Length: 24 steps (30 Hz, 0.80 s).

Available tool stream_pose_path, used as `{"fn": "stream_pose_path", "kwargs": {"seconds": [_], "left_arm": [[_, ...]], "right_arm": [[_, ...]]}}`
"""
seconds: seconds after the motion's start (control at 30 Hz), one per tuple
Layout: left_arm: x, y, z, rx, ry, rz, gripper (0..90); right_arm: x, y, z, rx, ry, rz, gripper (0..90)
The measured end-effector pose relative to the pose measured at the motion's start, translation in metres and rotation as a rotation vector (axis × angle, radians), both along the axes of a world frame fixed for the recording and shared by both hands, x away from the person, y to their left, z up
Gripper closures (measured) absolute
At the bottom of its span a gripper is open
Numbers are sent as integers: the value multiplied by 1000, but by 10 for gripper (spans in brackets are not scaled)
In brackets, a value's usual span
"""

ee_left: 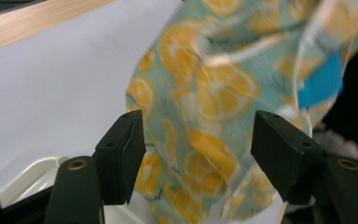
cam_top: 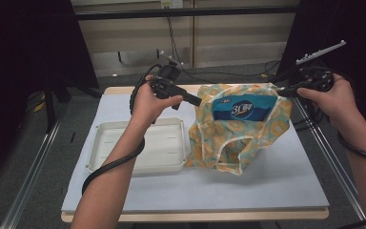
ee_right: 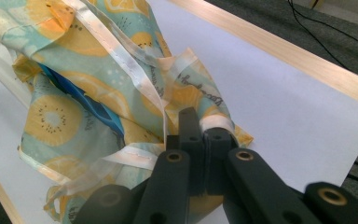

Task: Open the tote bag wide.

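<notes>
Hanging from the right hand-held gripper (ee_right: pixel 200 140) — bag (cam_top: pixel 236 129) slumps tableward.

Grey floor (cam_top: pixel 38 157); beige wall panels (cam_top: pixel 238 33); dark curtains (cam_top: pixel 24 47).

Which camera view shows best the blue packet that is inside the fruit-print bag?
The high view: the blue packet faces that camera through the top of the fruit-print bag, and its white print shows. The left gripper view gives a blurred blue patch. The right gripper view gives a blue strip between folds.
</notes>
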State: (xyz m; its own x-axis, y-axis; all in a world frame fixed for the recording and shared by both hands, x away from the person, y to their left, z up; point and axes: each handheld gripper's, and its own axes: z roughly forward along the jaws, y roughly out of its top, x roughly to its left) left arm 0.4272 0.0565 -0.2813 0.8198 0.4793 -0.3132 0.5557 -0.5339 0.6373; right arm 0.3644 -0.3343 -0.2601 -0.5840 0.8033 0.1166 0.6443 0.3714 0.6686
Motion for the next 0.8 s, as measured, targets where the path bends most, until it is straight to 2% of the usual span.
{"fn": "stream_pose_path", "kwargs": {"seconds": [0.1,0.13,0.17,0.2,0.37,0.43,0.47,0.53,0.57,0.7,0.77,0.8], "left_arm": [[-6,-3,-1,-18,-13,-15,311],[-9,-5,-3,13,-46,-25,290],[-9,-5,-3,13,-46,-25,282],[-11,-6,-5,26,-65,-46,288],[-12,-12,-15,52,-88,-53,240],[-12,-14,-17,47,-83,-59,299],[-12,-17,-18,30,-77,-45,359],[-12,-18,-18,18,-69,-52,476],[-12,-19,-19,18,-64,-55,476],[-10,-23,-16,13,-41,-57,847],[-9,-23,-16,14,-31,-51,856],[-8,-22,-15,16,-18,-56,900]], "right_arm": [[0,1,0,1,-5,3,888],[-1,2,0,-6,-2,1,887],[-1,2,0,-6,-2,1,887],[-1,1,1,-4,-4,-2,887],[-1,0,1,-3,-2,-3,887],[-1,0,0,-2,-1,-3,887],[-1,-1,0,1,2,-7,885],[-1,-1,0,-1,0,-5,884],[-1,-1,0,-2,-2,-2,882],[0,-1,1,-9,-5,-3,880],[0,-1,1,-10,-6,-2,873],[0,-1,1,-15,-10,-4,872]]}}
